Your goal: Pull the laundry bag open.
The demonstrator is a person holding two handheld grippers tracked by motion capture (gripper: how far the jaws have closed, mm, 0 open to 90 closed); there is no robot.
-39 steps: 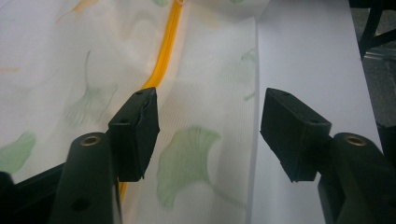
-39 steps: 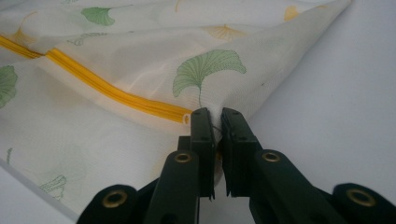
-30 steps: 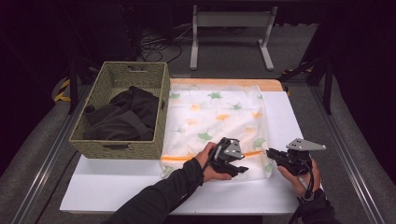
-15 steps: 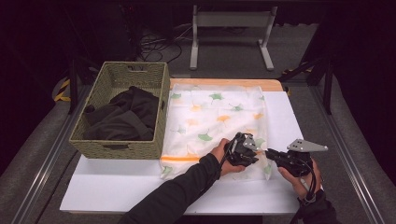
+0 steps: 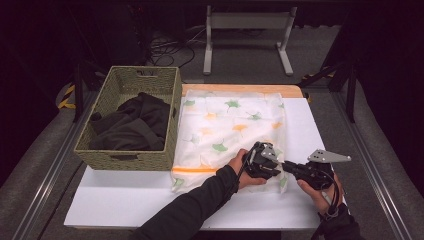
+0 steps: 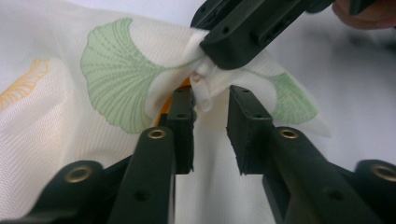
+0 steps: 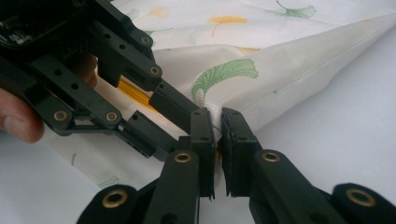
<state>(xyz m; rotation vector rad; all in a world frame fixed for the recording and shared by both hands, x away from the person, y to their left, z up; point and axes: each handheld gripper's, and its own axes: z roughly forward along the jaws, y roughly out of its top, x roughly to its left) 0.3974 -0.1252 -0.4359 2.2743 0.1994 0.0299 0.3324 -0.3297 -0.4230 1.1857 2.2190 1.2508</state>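
Observation:
A white cloth cover [image 5: 230,125] printed with green and orange leaves lies flat on the table, and an orange zipper [image 5: 195,170] runs along its near edge. My right gripper [image 7: 218,121] is shut on the cover's near right corner [image 7: 280,84] and lifts it slightly. My left gripper [image 6: 211,95] meets it from the left [image 5: 274,163]. Its jaws have just been closing. The white zipper pull [image 6: 204,91] hangs between the tips with a gap left, so the pads do not press on it.
A woven basket [image 5: 130,156] holding dark clothes [image 5: 132,125] stands left of the cover, touching its edge. A white board [image 5: 150,200] covers the table. A metal stand [image 5: 245,30] is on the floor behind.
My left gripper has moved right along the cover's near edge until it meets the right gripper at the corner. The right gripper has stayed put with the corner in its grip.

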